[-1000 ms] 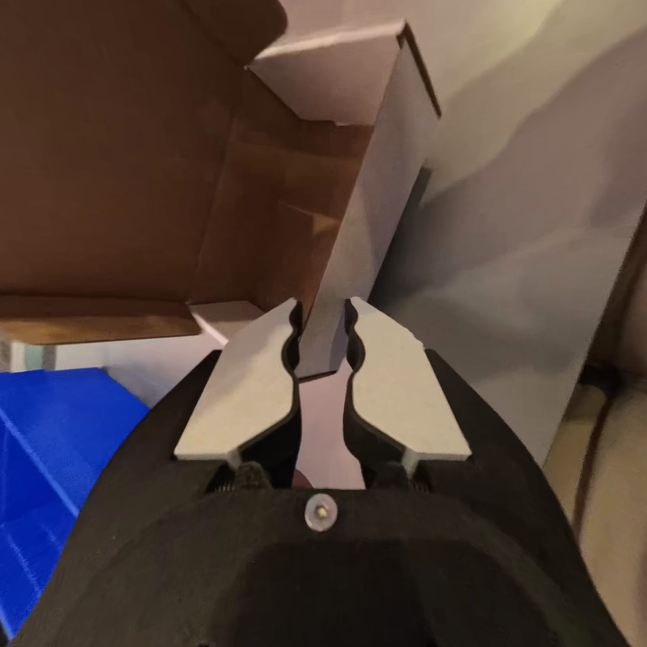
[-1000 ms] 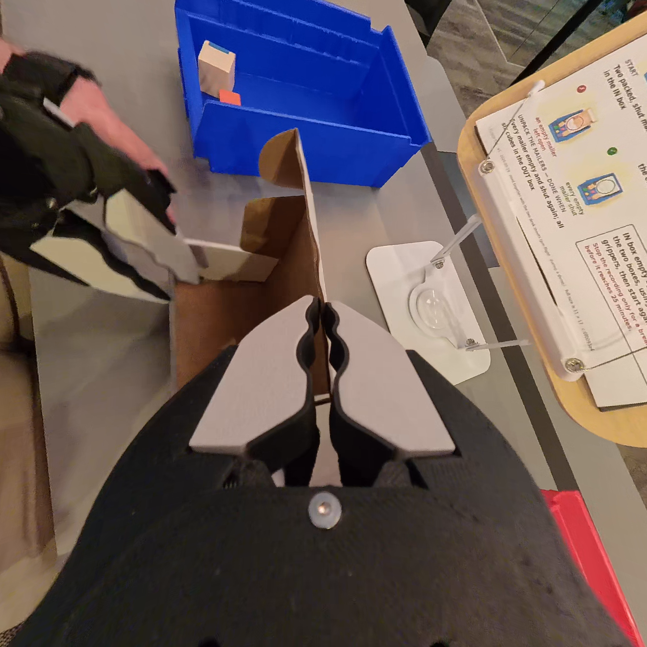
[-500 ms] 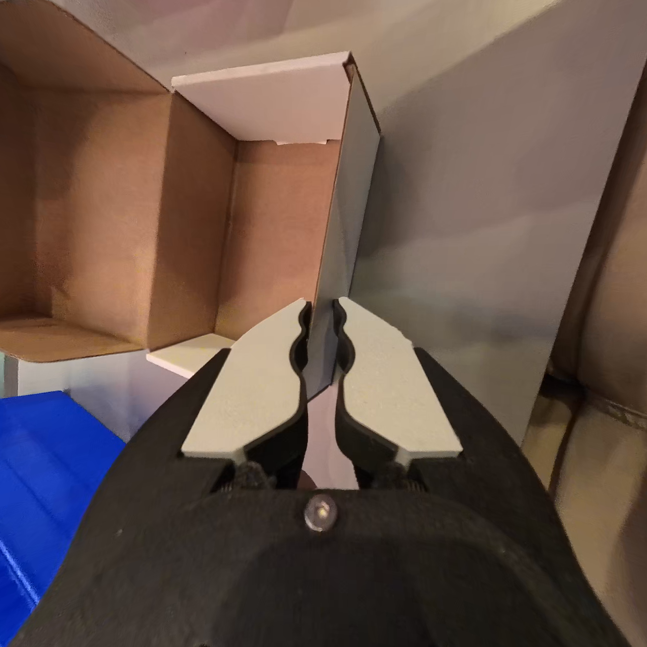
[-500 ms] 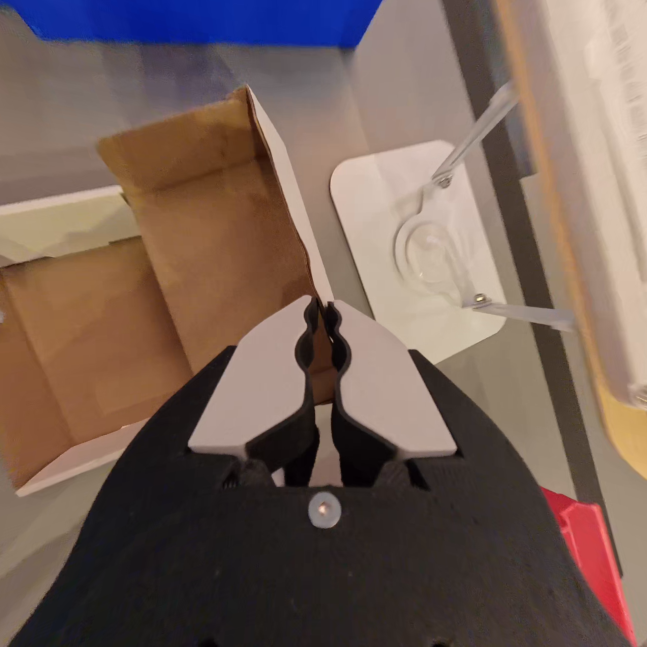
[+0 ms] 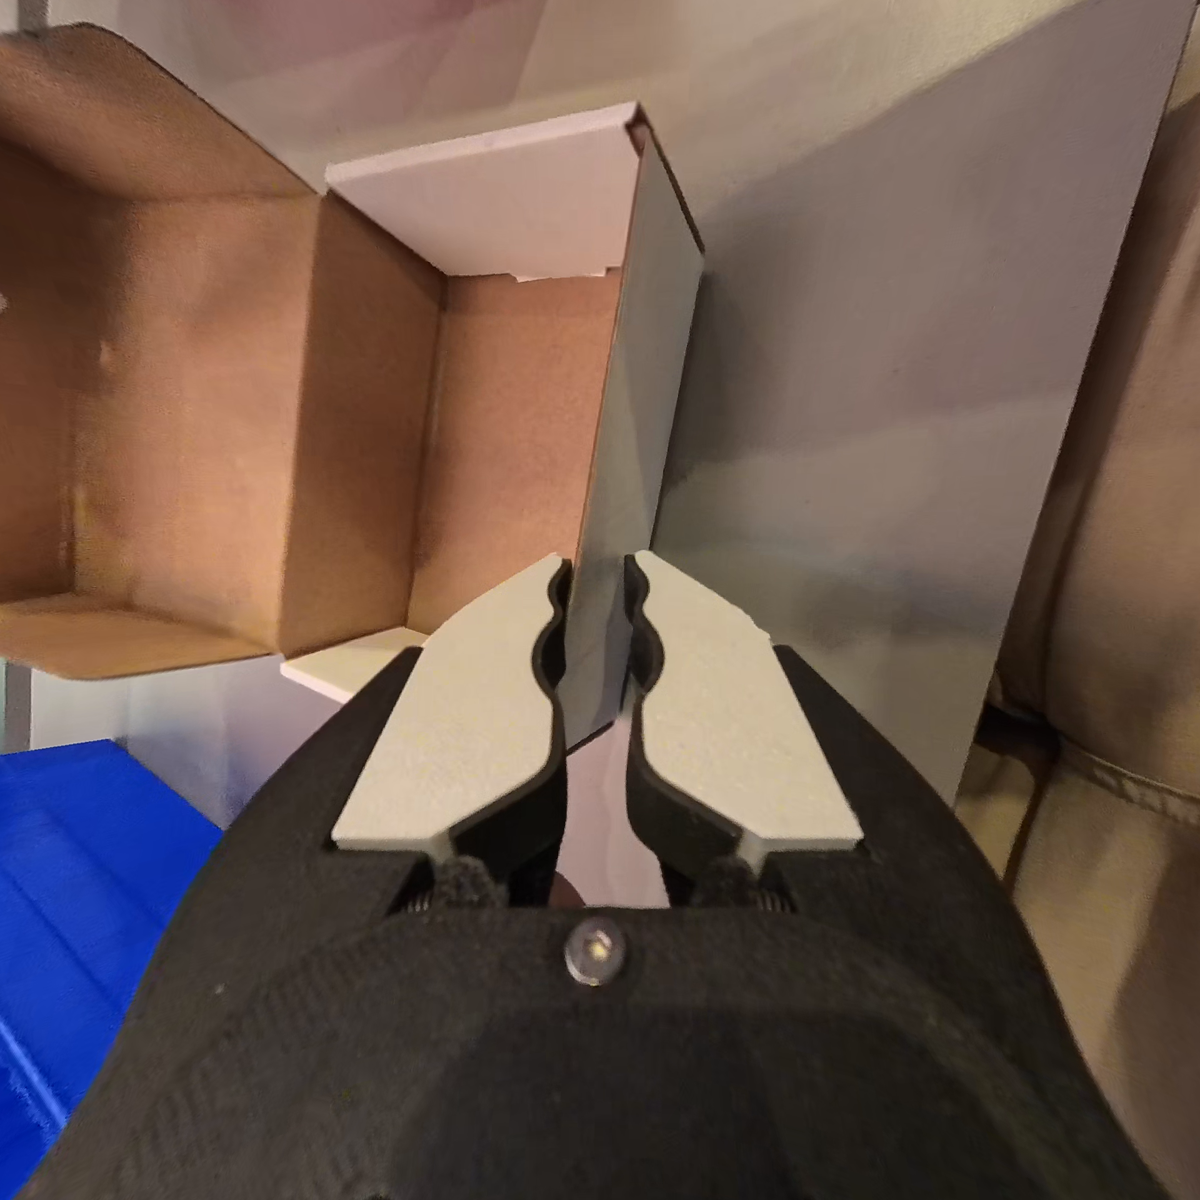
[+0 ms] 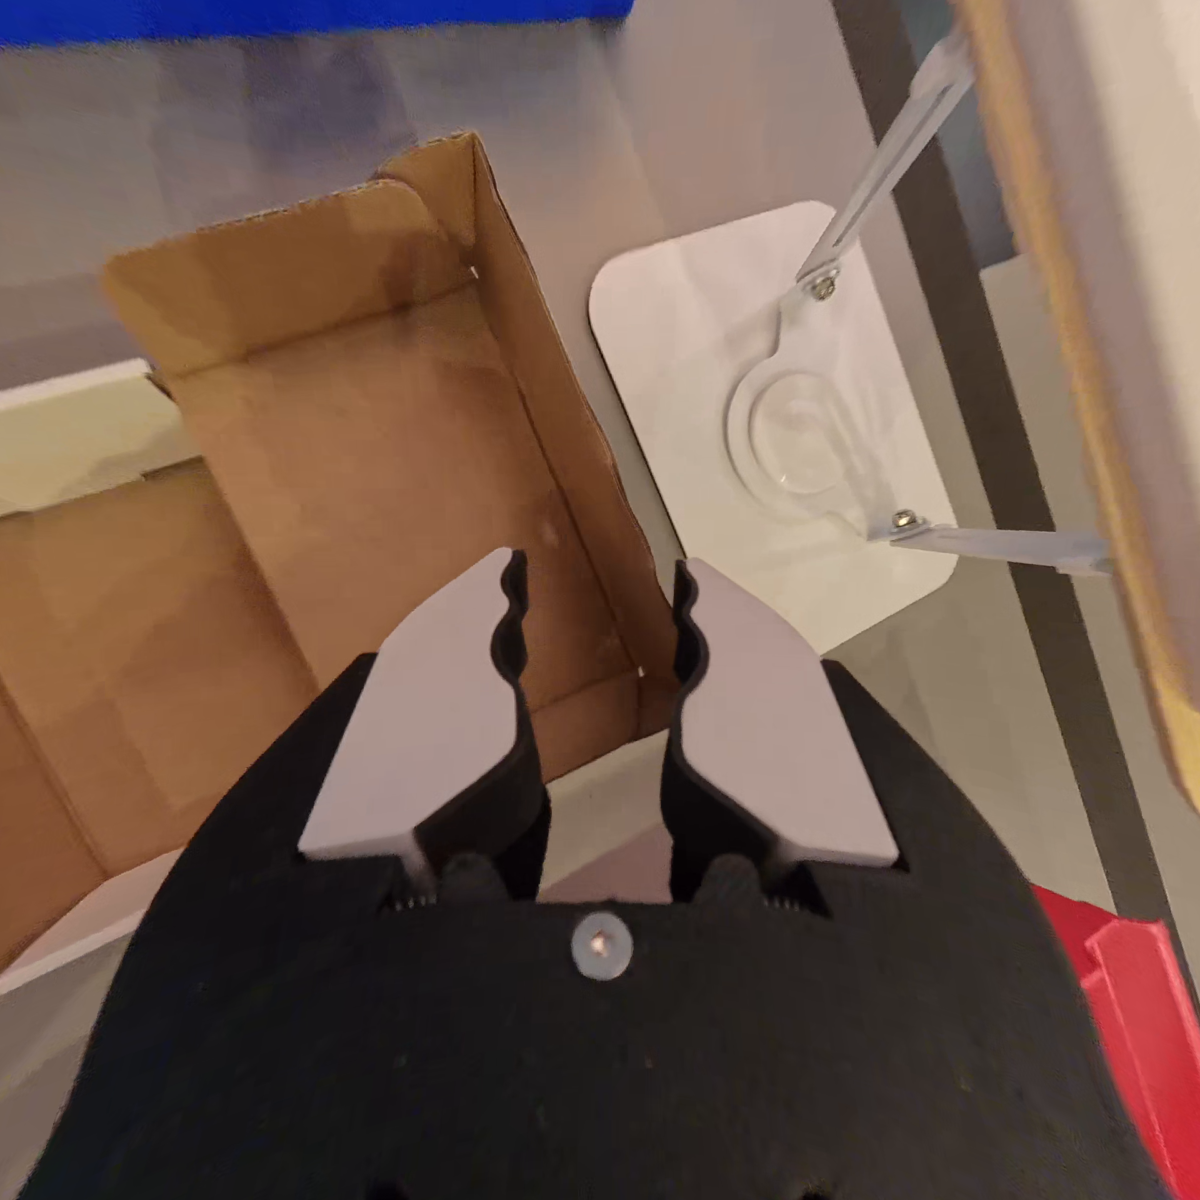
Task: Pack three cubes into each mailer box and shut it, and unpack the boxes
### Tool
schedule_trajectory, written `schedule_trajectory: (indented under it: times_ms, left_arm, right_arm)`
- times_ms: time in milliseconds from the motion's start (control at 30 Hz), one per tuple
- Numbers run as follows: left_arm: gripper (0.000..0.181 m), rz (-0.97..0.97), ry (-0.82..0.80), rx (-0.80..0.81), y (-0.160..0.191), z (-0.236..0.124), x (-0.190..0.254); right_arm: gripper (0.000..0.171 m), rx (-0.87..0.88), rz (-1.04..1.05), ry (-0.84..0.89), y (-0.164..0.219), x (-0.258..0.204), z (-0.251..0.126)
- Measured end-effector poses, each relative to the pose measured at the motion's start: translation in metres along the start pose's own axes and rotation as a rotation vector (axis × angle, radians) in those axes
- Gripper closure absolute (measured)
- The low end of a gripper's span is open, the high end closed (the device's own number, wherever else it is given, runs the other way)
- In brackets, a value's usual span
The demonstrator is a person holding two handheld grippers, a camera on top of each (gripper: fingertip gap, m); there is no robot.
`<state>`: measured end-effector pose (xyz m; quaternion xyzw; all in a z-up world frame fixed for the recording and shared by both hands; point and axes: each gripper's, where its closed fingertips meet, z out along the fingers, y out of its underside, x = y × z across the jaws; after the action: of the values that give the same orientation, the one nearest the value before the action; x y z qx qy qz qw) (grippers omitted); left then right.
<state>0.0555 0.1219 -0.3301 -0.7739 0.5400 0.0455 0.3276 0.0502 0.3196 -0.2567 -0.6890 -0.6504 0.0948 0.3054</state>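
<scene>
An open mailer box (image 5: 214,402), brown inside and white outside, lies on the grey table with nothing inside it. My left gripper (image 5: 599,565) is shut on the box's upright white wall (image 5: 643,363), one finger on each side. In the right wrist view the box's lid (image 6: 389,467) lies opened out, brown side up. My right gripper (image 6: 596,563) is open and empty just above the lid's raised side flap (image 6: 571,454). No cubes are in view.
A blue bin (image 5: 91,896) stands beside the box; its edge also shows in the right wrist view (image 6: 312,13). A white base plate with a clear stand (image 6: 779,415), a wooden board (image 6: 1065,337) and a red bin (image 6: 1143,1013) lie to the right. Beige upholstery (image 5: 1104,584) borders the table.
My right gripper has opened and let go of the lid flap, and the lid has swung down from upright to lying open. My left gripper keeps its hold on the wall.
</scene>
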Motion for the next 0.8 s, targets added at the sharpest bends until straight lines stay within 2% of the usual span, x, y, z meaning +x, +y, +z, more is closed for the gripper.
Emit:
schedule_trajectory:
  times_ms: [33,100,233,367,467,567,633,700,800]
  left_arm:
    - [0.166,-0.002,0.006,0.001,-0.001,-0.001,0.0]
    - [0.164,-0.023,0.025,-0.002,-0.001,-0.002,0.0]
    - [0.15,-0.021,0.023,0.029,-0.006,-0.005,-0.001]
    - [0.127,-0.043,-0.012,0.086,-0.014,-0.023,-0.01]
    - [0.109,-0.071,-0.078,0.09,-0.003,-0.055,-0.04]
    - [0.112,-0.035,-0.186,0.026,0.041,-0.102,-0.096]
    - [0.116,-0.077,-0.212,-0.089,0.093,-0.125,-0.137]
    - [0.116,-0.092,-0.162,-0.226,0.153,-0.133,-0.161]
    - [0.103,-0.236,-0.074,-0.432,0.23,-0.13,-0.186]
  right_arm:
    - [0.127,0.027,0.003,0.01,-0.004,-0.001,-0.008]
    - [0.111,0.067,0.004,0.001,-0.011,-0.006,-0.021]
    - [0.104,0.103,0.002,0.03,-0.017,-0.01,-0.042]
    - [0.106,0.195,-0.003,0.033,-0.028,-0.02,-0.065]
    - [0.108,0.246,0.009,0.055,-0.029,-0.021,-0.083]
    - [0.112,0.288,0.022,0.059,-0.023,-0.022,-0.098]
    - [0.115,0.307,0.035,0.055,-0.019,-0.022,-0.104]
    - [0.116,0.308,0.038,0.055,-0.017,-0.021,-0.105]
    - [0.119,0.31,0.032,0.047,-0.018,-0.023,-0.104]
